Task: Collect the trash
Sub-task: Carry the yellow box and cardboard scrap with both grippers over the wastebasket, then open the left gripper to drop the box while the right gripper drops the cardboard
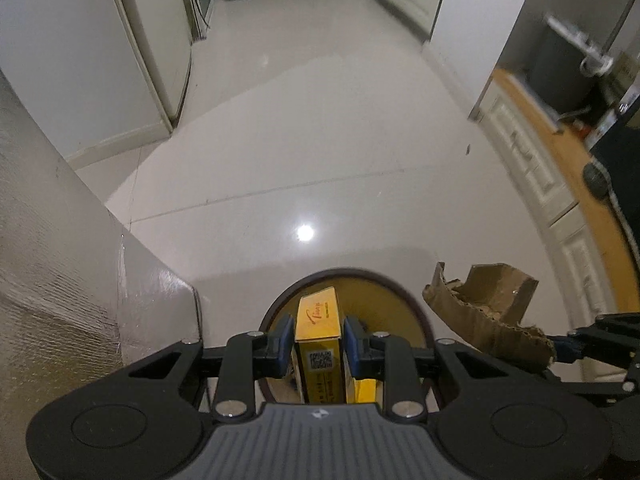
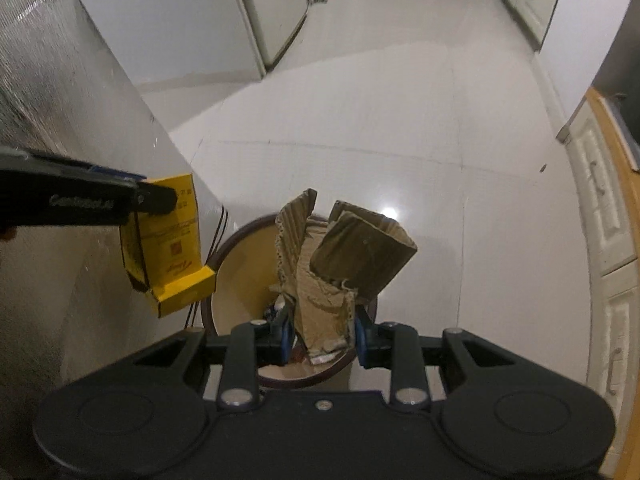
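Observation:
My left gripper [image 1: 317, 340] is shut on a yellow carton box [image 1: 318, 320] and holds it above the round brown-rimmed trash bin [image 1: 404, 296]. In the right wrist view the box [image 2: 172, 248] hangs at the bin's left rim [image 2: 232, 248], with its flap open. My right gripper [image 2: 322, 334] is shut on a torn piece of brown cardboard [image 2: 344, 256] and holds it over the bin's opening. The cardboard also shows in the left wrist view [image 1: 484, 308], to the right of the bin. Some trash lies in the bin's bottom.
A silver foil-covered surface [image 1: 60, 248] stands close on the left, against the bin. White cabinet doors [image 2: 608, 224] under a wooden counter edge run along the right. Glossy white floor tiles [image 1: 320, 140] stretch ahead to a hallway with white doors.

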The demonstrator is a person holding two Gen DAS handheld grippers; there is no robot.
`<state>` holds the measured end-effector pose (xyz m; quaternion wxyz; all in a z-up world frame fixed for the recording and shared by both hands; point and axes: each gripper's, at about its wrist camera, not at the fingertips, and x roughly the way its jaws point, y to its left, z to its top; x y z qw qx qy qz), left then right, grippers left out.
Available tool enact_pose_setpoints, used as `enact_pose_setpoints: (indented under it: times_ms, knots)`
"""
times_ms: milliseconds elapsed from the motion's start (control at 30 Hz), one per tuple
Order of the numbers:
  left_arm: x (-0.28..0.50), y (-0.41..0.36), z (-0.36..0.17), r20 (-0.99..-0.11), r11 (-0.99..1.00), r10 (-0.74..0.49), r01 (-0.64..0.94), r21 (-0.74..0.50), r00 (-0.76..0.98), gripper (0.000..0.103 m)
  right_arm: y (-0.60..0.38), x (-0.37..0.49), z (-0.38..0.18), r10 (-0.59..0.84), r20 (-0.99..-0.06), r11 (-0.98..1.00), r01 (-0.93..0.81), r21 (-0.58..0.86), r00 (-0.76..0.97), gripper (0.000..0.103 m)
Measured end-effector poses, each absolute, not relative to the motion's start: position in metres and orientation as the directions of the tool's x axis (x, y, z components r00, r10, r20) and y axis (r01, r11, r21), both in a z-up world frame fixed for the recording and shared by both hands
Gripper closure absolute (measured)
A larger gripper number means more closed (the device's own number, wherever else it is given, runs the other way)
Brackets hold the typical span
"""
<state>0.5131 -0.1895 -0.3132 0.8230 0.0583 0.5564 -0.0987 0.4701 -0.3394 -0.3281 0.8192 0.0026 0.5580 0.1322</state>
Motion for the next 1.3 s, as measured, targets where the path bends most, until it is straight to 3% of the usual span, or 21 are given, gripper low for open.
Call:
enact_pose_setpoints:
  times_ms: [300, 567, 767, 1067, 1200, 1300]
  knots:
    - [0.528, -0.199, -0.357, -0.967, 0.961, -0.059, 0.277, 0.013, 0.25, 0.074, -0.34, 0.482, -0.361, 0.207, -0.943, 0.966, -0.206, 0.155, 0.261, 0.072]
    - [0.532, -0.197, -0.364, -0.967, 0.966, -0.051, 0.258, 0.015, 0.249, 0.072, -0.332, 0.488, -0.377, 0.213, -0.949, 0.963, -0.217, 0.162, 0.235, 0.072]
    - [0.531, -0.199, -0.371, -0.977, 0.962, -0.01, 0.268, 0.048, 0.212, 0.043, -0.328, 0.489, -0.378, 0.236, -0.945, 0.954, -0.239, 0.18, 0.229, 0.072]
    - [0.524, -0.187, -0.369, -0.983, 0.957, 0.012, 0.282, 0.064, 0.181, 0.023, -0.333, 0.491, -0.374, 0.264, -0.93, 0.949, -0.243, 0.203, 0.257, 0.069]
    - [0.521, -0.179, -0.365, -0.984, 0.959, 0.019, 0.274, 0.068, 0.178, 0.016, -0.339, 0.485, -0.37, 0.275, -0.927, 0.946, -0.247, 0.212, 0.255, 0.057]
    - [0.517, -0.173, -0.361, -0.983, 0.96, 0.021, 0.27, 0.071, 0.184, 0.01, -0.341, 0.484, -0.365, 0.272, -0.928, 0.946, -0.25, 0.208, 0.255, 0.057]
